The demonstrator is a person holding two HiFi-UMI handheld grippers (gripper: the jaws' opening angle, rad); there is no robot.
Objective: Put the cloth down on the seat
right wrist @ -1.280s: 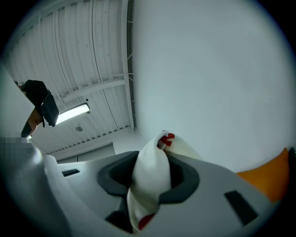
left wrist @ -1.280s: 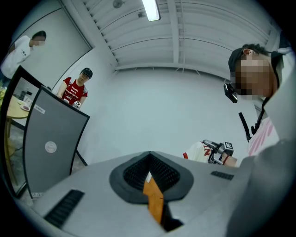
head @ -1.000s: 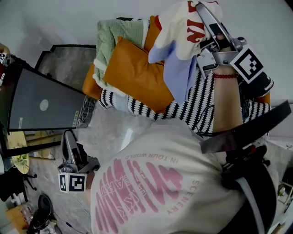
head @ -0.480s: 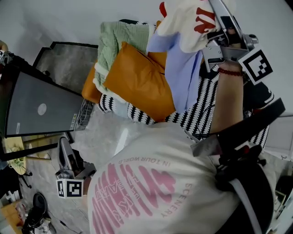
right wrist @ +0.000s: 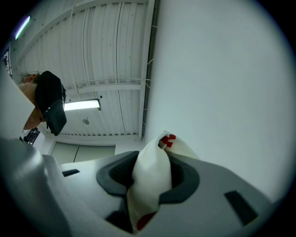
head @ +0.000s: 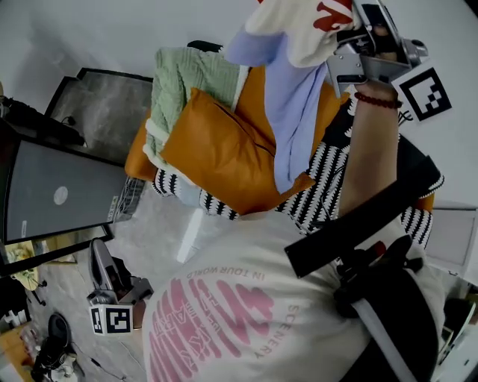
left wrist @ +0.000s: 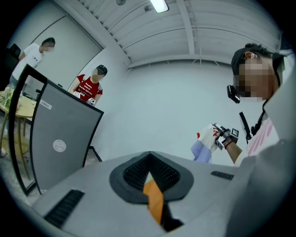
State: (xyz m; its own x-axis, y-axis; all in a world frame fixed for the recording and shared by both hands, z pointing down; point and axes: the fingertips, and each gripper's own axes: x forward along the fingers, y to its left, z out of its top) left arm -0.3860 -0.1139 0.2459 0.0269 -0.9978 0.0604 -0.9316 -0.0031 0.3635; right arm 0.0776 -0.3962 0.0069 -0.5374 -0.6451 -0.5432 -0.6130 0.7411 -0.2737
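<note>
Overhead, the right gripper [head: 358, 19] has its jaws clamped on a bunched fold of the cloth [head: 295, 97], cream with red print above and pale blue below. The cloth hangs long-axis vertical. Its lower end dangles in front of the orange cushion [head: 216, 153] on the seat [head: 325, 186], so the seat lies straight below the jaws. The coming move looks like a plain lowering. The left gripper [head: 99, 254] sits low and well apart, jaws together on nothing. The right is clearly the nearer hand.

The seat [head: 139, 158] is covered by a black-and-white striped throw [head: 321, 186]. An orange cushion [head: 216, 153] is laid on it, and a green knitted blanket [head: 187, 82] is draped at its far left.
</note>
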